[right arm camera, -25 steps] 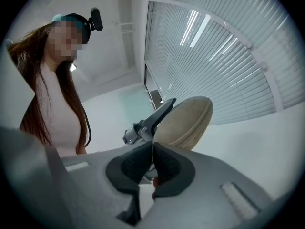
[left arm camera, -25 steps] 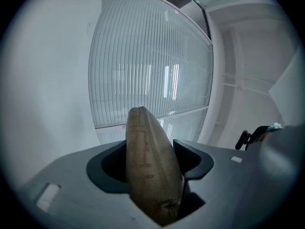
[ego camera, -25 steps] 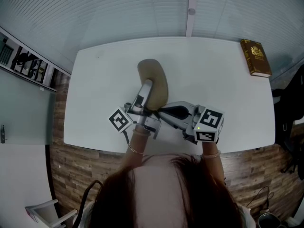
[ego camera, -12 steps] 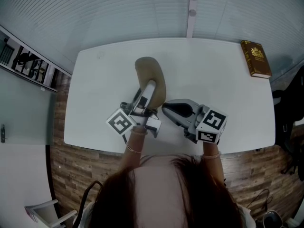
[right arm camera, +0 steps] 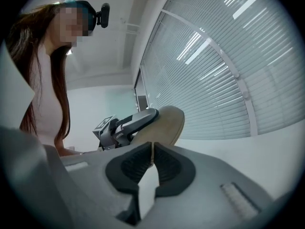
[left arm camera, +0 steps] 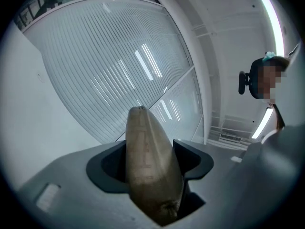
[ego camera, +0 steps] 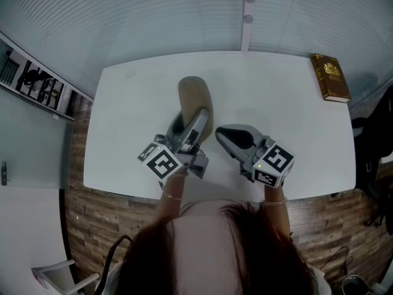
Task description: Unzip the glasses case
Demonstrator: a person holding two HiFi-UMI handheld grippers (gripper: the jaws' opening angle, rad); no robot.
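The tan glasses case [ego camera: 194,94] rests on the white table [ego camera: 282,97], long way pointing away from me. My left gripper [ego camera: 198,119] is shut on its near end. In the left gripper view the case [left arm camera: 148,151] fills the gap between the dark pads [left arm camera: 106,168] and sticks out past them. My right gripper [ego camera: 221,133] hangs to the right of the case, apart from it. Its jaws [right arm camera: 152,157] are shut, with nothing visible between the pads. Beyond them I see the case [right arm camera: 167,120] and the left gripper [right arm camera: 129,123] holding it.
A brown book [ego camera: 331,75] lies at the table's far right corner. The table's near edge [ego camera: 215,196] runs just below both grippers. A wall of white blinds [ego camera: 184,17] stands behind the table, and shelves [ego camera: 37,82] sit to the left.
The right gripper has drawn away to the right from the case's near end. The left gripper has rolled about its own line while still holding the case in the same spot.
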